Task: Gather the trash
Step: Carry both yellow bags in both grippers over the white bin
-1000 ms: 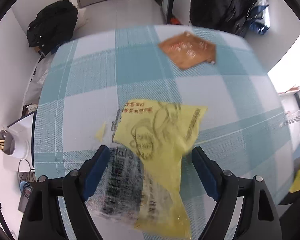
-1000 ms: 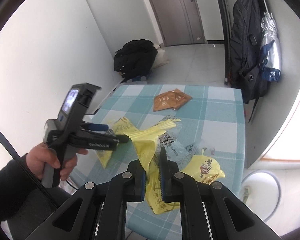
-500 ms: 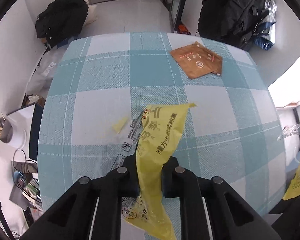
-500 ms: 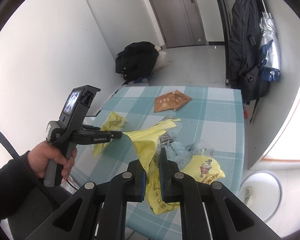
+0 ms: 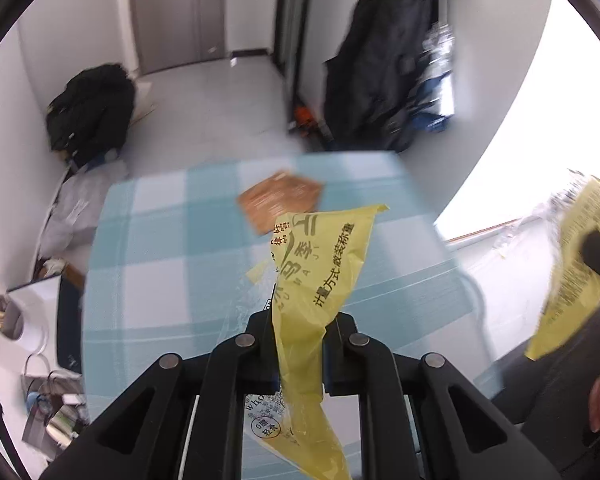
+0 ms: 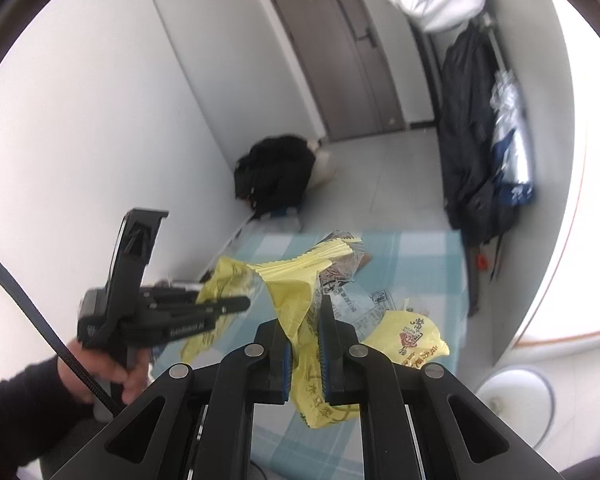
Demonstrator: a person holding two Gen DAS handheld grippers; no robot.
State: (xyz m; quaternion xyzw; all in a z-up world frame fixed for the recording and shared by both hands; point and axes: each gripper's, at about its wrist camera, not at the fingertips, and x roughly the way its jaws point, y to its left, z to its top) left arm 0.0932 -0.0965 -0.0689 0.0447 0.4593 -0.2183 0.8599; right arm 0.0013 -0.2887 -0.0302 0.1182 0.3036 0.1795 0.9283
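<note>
The left gripper was clamped on a yellow wrapper lifted above the blue-and-white checked table; the right gripper pinched a yellow bag. A brown packet lay at the far end, blurred. Beyond, a grey door and what looked like a dark backpack on the floor

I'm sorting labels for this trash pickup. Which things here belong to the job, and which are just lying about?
Job:
- yellow printed plastic wrapper, pinched in left tongs
- yellow crinkled plastic bag, pinched in right tongs
- brown flat paper packet on checked table

Lying about:
- black backpack on floor
- dark hanging jacket
- grey door
</note>
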